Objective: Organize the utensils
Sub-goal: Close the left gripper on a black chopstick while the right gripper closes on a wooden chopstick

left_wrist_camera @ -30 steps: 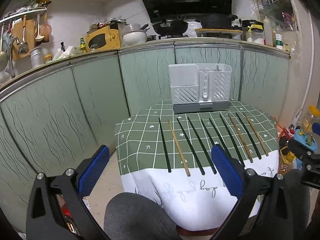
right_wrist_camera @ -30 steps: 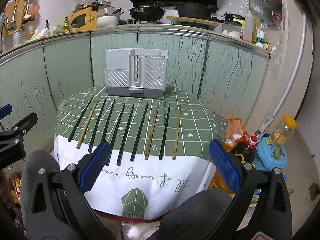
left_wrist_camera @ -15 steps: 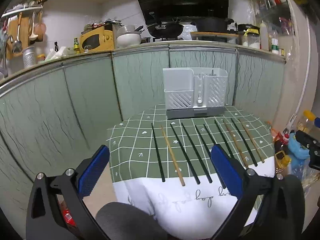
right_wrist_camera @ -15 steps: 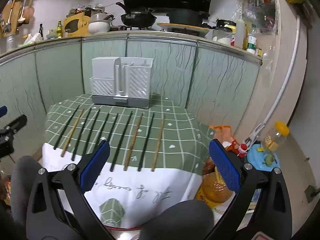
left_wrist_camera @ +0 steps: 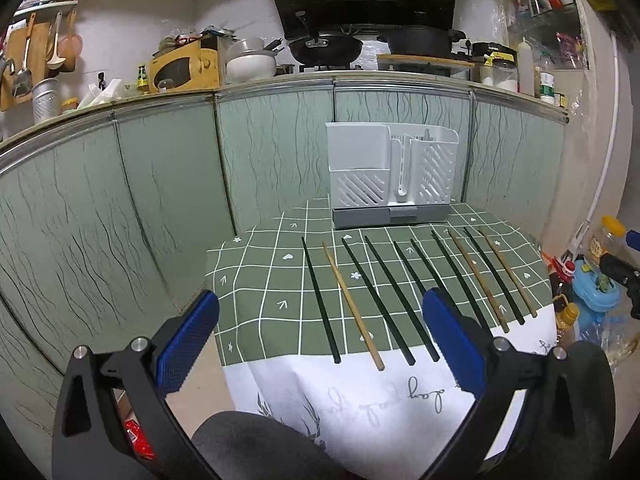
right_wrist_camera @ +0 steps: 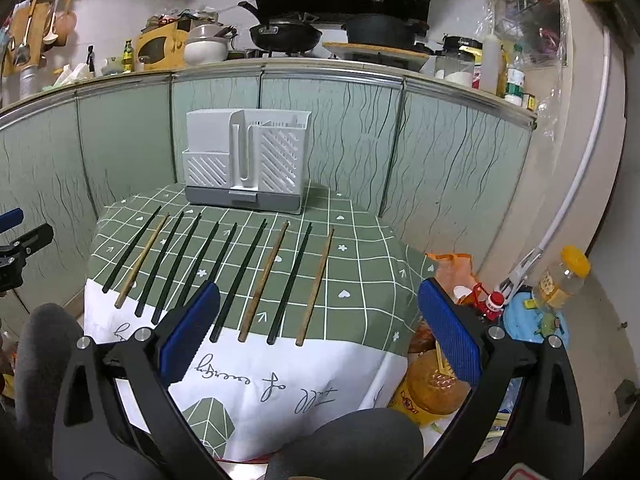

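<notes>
Several chopsticks lie side by side on the green checked tablecloth [left_wrist_camera: 256, 280], most of them dark [left_wrist_camera: 320, 300] and three of them wooden [left_wrist_camera: 352, 300]. The same row shows in the right wrist view, with a dark chopstick [right_wrist_camera: 240, 276] and a wooden one [right_wrist_camera: 316, 284]. Behind the row stands a white slotted utensil holder [left_wrist_camera: 390, 176] [right_wrist_camera: 246, 168] on a grey base. My left gripper [left_wrist_camera: 320, 300] hovers open before the table's front left edge. My right gripper [right_wrist_camera: 318, 289] hovers open before the front right edge. Neither holds anything.
Green cabinet fronts [left_wrist_camera: 120, 208] wall in the table at the back and left. Bottles and a blue container [right_wrist_camera: 532, 320] crowd the floor to the right. A person's knees [right_wrist_camera: 360, 440] sit under the front edge. The white cloth skirt [left_wrist_camera: 360, 400] hangs down in front.
Both wrist views have shifted slightly, the right one swinging a little to the right. The chopsticks and holder have stayed put, and both grippers stay open.
</notes>
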`<state>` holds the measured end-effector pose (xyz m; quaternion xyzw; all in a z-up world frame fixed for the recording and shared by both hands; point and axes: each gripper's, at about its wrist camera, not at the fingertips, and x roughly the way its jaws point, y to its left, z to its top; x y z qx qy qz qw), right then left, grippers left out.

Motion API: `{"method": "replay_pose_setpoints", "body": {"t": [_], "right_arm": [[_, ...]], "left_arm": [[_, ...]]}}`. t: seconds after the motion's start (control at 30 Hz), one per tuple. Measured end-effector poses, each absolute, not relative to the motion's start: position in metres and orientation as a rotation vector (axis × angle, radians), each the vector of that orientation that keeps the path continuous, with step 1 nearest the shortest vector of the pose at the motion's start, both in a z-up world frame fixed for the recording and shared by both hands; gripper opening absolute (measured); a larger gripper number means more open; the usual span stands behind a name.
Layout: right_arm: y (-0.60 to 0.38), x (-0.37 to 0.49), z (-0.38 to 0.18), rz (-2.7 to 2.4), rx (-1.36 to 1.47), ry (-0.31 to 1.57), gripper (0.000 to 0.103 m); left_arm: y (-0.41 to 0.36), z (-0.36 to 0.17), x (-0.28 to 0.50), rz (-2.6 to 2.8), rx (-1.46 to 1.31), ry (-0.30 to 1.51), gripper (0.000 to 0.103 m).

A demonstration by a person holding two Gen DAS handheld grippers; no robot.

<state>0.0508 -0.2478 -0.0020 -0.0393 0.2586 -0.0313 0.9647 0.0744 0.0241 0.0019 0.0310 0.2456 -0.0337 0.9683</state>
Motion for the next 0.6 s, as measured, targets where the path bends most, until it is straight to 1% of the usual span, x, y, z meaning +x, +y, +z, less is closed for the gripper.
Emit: {"method": "replay_pose_setpoints", "body": {"t": [0.2,0.47,0.6], "right_arm": [[-0.255,0.066,-0.016,-0.012,-0.050,0.604,0.095],[-0.260,0.096,-0.048,0.045,-0.003,0.730,0.095],[-0.267,0.111,-0.065,0.057,0.064,0.776,0.095]], "left_arm": [[0.028,-0.018,0.090,-0.080,0.061,0.554,0.098],[0.023,-0.046,0.114,-0.104,0.061,0.586,0.098],[0.018,-0.057,0.125,-0.095,0.076,0.615,0.098]]}}
